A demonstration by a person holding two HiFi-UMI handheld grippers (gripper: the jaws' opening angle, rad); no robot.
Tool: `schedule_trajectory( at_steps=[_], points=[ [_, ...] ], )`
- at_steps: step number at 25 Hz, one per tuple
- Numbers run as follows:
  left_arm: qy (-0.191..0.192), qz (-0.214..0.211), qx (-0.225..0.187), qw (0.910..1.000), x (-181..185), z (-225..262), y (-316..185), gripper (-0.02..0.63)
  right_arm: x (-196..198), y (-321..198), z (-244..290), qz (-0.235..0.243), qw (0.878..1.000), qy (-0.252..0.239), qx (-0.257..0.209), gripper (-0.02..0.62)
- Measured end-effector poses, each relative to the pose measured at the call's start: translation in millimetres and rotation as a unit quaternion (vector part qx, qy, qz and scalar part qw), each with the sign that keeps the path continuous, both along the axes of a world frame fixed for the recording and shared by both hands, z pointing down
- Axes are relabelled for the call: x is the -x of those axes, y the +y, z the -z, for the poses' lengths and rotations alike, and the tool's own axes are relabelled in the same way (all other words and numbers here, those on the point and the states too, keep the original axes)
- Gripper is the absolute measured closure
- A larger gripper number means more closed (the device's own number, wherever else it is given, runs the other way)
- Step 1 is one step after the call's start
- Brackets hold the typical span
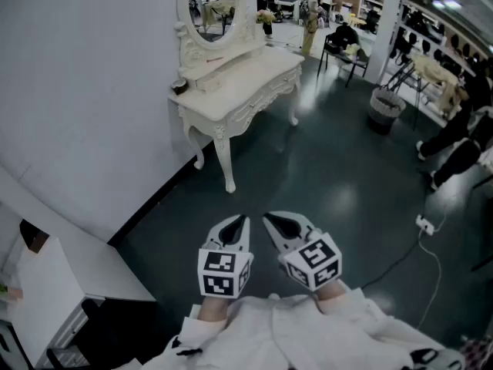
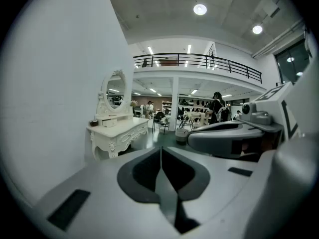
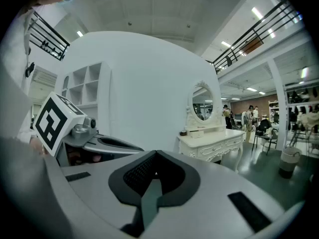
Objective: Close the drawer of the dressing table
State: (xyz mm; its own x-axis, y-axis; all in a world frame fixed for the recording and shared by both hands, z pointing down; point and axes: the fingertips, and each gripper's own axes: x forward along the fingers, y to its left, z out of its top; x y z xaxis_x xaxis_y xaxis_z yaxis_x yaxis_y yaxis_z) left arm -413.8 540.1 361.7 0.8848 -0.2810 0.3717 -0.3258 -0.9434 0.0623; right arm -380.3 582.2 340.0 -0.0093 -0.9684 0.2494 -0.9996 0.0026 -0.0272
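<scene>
Left gripper (image 1: 239, 223), right gripper (image 1: 274, 223) side by side, low before person; both jaws clenched together, nothing between; cream carved dressing table with oval mirror (image 1: 239, 83) against white wall (image 1: 92, 91), well apart ahead; drawer fronts (image 3: 215, 149) too small to judge.

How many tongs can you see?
2. The left tongs and the right tongs sit side by side low in the head view, both shut and empty. None looks hidden.
</scene>
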Motion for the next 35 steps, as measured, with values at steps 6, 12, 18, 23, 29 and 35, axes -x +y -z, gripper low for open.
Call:
schedule_trajectory(
  at_steps=[6,12,18,23,29,35],
  points=[
    [0.010,-0.006,0.017,0.9998,-4.1,2.8,12.7,0.594,8.6,5.9,0.7,0.020,1.000,-0.007,0.007,0.589],
    [0.015,-0.022,0.026,0.9993,-7.8,1.9,19.2,0.594,12.8,11.3,-4.9,0.033,0.999,-0.013,0.019,0.589],
    [0.037,-0.036,0.033,0.9981,-11.8,5.3,26.1,0.594,2.9,13.8,2.4,0.013,0.999,-0.042,-0.010,0.589],
    [0.037,-0.039,0.019,0.9984,-16.0,4.4,27.2,0.594,-6.2,14.8,-3.5,0.005,0.998,-0.065,-0.006,0.588],
    [0.000,-0.049,0.033,0.9982,-23.9,-16.2,34.4,0.588,-14.0,19.4,-22.3,-0.009,0.999,-0.041,0.029,0.586],
    [-0.012,-0.052,0.035,0.9979,-32.3,-24.9,45.3,0.517,-31.6,32.6,-24.3,-0.019,0.998,-0.061,0.022,0.532]
  ],
)
